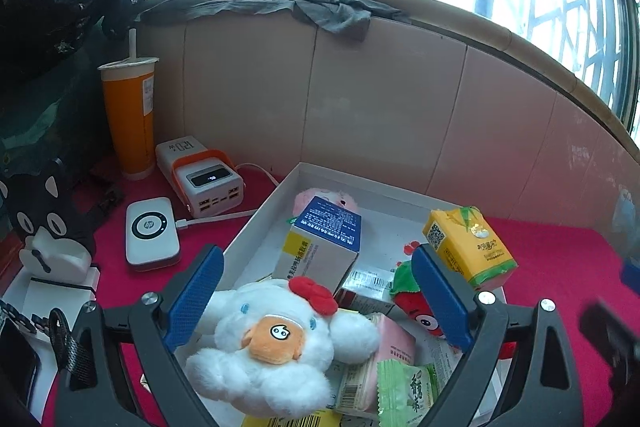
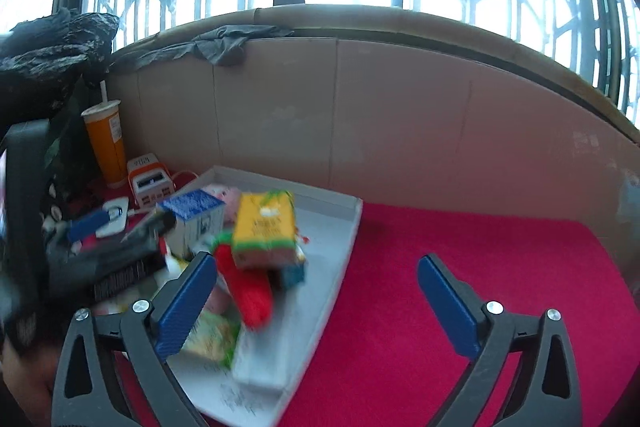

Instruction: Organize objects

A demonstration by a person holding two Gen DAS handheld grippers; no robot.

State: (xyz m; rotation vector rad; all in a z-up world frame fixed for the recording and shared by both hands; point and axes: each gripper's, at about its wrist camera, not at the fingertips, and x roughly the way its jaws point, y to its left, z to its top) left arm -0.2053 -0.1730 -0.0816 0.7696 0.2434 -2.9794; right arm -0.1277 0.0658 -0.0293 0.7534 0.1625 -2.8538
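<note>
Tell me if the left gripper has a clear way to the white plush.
Probably yes. The left gripper is open, and the white plush lies on top of the pile in the white box, right between the blue fingers, with nothing over it. The blue carton sits behind it.
</note>
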